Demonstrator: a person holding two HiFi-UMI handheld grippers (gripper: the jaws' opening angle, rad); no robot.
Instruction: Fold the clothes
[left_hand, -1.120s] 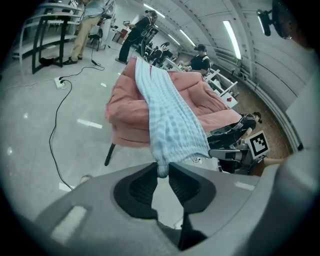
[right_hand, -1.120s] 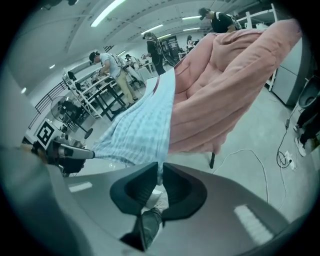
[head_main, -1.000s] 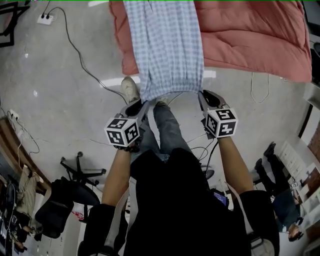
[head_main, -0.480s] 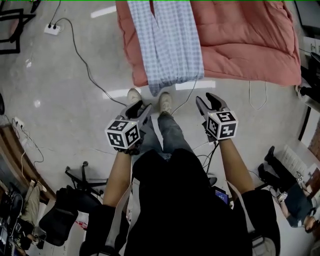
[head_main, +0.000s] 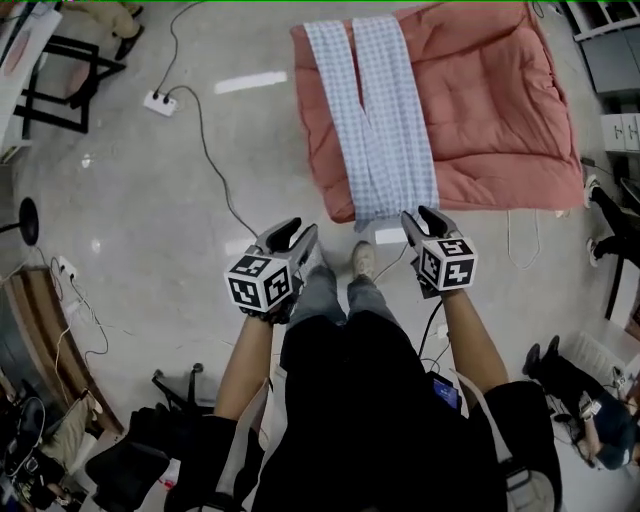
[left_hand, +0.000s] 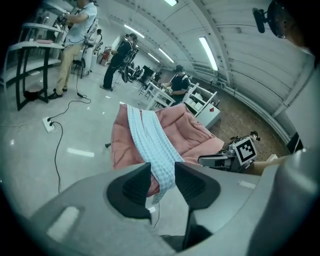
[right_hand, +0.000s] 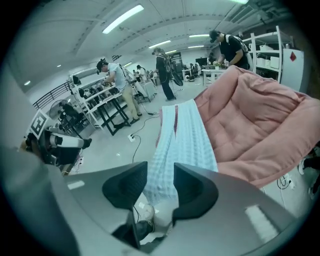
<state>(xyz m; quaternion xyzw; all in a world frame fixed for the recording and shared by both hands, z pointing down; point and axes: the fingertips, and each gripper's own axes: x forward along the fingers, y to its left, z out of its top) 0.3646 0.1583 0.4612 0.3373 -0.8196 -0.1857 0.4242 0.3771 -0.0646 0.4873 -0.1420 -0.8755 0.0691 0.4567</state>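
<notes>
Status: checked trousers (head_main: 375, 120) lie lengthwise on the pink quilt (head_main: 490, 110) on the floor. Legs are side by side, with a slim gap between them at the far end. The waist end sits at the quilt's near edge and looks to overhang it slightly.

Left gripper (head_main: 298, 236) and right gripper (head_main: 421, 217) are both held up in front of the person, short of the cloth. Jaws on both are partly apart. They have just opened, then eased in a little. Nothing is between them; the trousers only show through the gaps, well beyond.

My read is that the garment is laid out flat and no fold is made yet.

Risks from here:
- The overhanging waist could slide off onto the floor if either gripper tugs it toward the person.
- The quilt is soft and puffy, so a low pinch probably grabs quilt along with the trouser cloth and drags the whole pad.
- Uneven grabs left and right would skew the fold; the leg gap would widen.
- Cables (head_main: 205, 150) run across the floor close to the person's shoe (head_main: 363, 260), so stepping forward is a trip risk.
</notes>
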